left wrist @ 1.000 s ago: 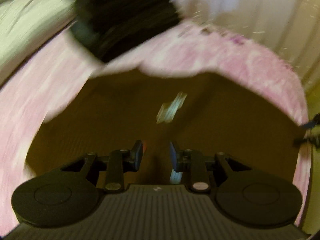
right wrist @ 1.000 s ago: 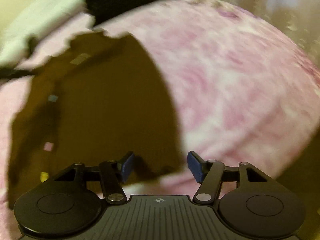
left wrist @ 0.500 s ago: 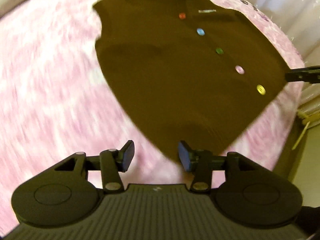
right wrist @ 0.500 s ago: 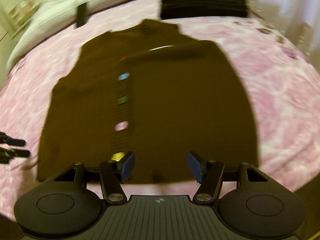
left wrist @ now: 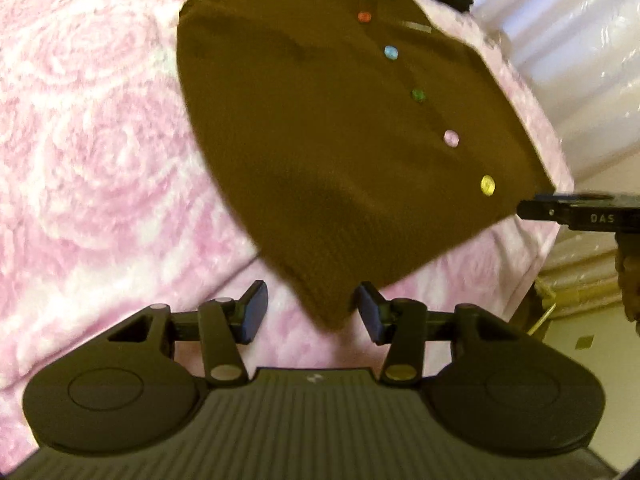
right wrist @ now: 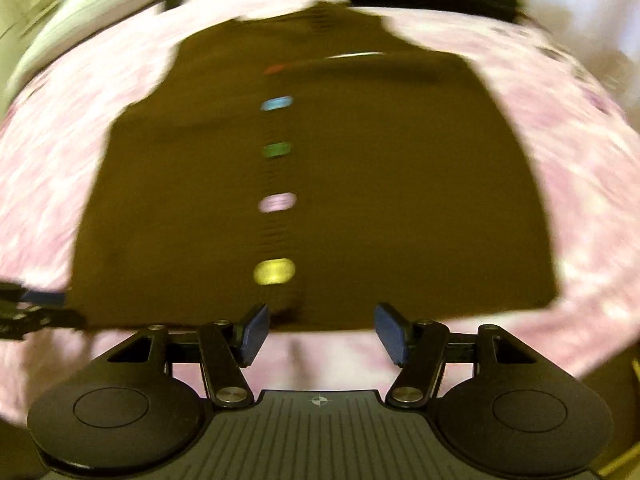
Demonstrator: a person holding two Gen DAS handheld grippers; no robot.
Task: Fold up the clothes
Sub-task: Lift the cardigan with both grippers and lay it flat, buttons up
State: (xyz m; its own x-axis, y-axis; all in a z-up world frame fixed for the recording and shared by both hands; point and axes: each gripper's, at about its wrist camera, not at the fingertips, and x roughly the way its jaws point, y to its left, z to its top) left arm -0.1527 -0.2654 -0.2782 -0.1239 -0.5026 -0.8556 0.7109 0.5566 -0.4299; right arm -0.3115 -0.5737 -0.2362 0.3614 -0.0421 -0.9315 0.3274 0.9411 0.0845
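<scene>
Brown cardigan [left wrist: 328,152] flat on pink bedspread [left wrist: 88,128]. Left claw [left wrist: 312,312] agape at hem corner. Right claw [right wrist: 320,332] agape, empty

brown cardigan [left wrist: 320,140], pink rose-patterned blanket [left wrist: 88,140]

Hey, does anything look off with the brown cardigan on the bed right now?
Nothing stands out. The brown cardigan lies spread flat on the pink blanket, buttoned, its five coloured buttons in a straight row. Both grippers are open at its hem, holding nothing.

Matt brown knit cardigan [left wrist: 328,152], fluffy pink blanket [left wrist: 92,128], glossy buttons [left wrist: 487,185]
</scene>
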